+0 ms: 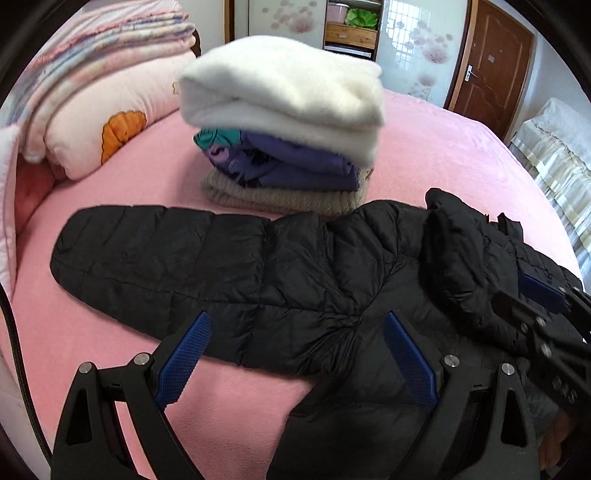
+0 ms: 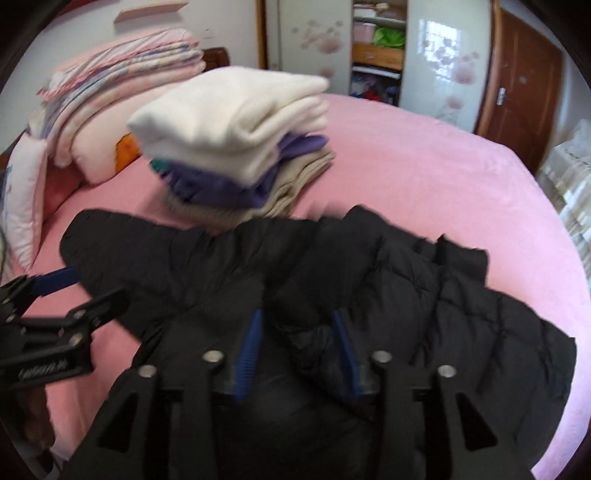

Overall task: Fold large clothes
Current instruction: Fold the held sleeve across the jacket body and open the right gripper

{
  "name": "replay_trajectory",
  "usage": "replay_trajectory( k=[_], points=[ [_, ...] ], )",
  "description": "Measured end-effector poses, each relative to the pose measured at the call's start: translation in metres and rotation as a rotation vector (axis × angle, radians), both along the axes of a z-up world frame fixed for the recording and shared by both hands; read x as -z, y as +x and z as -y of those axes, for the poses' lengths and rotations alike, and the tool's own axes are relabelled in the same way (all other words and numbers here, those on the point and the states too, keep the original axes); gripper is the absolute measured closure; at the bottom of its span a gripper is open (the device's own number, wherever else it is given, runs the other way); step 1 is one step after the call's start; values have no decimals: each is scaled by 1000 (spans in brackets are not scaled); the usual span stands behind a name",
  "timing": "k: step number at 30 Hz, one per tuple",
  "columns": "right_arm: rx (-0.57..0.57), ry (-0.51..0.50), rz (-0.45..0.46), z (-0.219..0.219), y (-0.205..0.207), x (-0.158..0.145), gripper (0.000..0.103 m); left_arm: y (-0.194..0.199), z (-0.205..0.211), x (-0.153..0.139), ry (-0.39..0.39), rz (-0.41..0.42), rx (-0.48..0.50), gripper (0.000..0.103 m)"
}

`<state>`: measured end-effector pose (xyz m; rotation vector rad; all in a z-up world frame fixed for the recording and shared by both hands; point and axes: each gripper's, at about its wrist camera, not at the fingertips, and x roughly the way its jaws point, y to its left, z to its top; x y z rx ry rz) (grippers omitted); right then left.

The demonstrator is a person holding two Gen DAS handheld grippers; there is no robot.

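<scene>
A black quilted jacket (image 1: pixel 258 266) lies on the pink bed (image 1: pixel 443 155), one sleeve stretched out to the left. My left gripper (image 1: pixel 295 325) is open, its blue pads (image 1: pixel 184 358) hovering over the jacket's lower edge below that sleeve. My right gripper (image 2: pixel 295 321) has its jaws closed partway around a bunched fold of the jacket (image 2: pixel 369 295); the view is blurred. In the left wrist view the right gripper (image 1: pixel 543 295) shows at the right with jacket fabric raised at it. The left gripper (image 2: pixel 62 291) shows at the left in the right wrist view.
A stack of folded clothes (image 1: pixel 284 125), white over purple over beige, sits just behind the jacket. Pink pillows and folded quilts (image 1: pixel 92 92) lie at the bed's left. A wardrobe (image 1: pixel 351 26) and a brown door (image 1: pixel 491 62) stand behind.
</scene>
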<state>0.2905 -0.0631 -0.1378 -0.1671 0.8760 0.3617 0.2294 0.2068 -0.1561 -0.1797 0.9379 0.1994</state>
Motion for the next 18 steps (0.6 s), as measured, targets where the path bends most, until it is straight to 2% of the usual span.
replay_trajectory(
  k=[3, 8, 13, 18],
  points=[
    [-25, 1, 9, 1, -13, -8, 53, 3, 2, 3, -23, 3, 13, 9],
    [-7, 32, 33, 32, -31, -28, 53, 11, 20, 0, -58, 11, 78, 9],
    [93, 45, 56, 98, -55, -39, 53, 28, 49, 4, -110, 6, 157, 9],
    [233, 2, 77, 165, -72, -33, 53, 60, 73, 14, -159, -18, 194, 9]
  ],
)
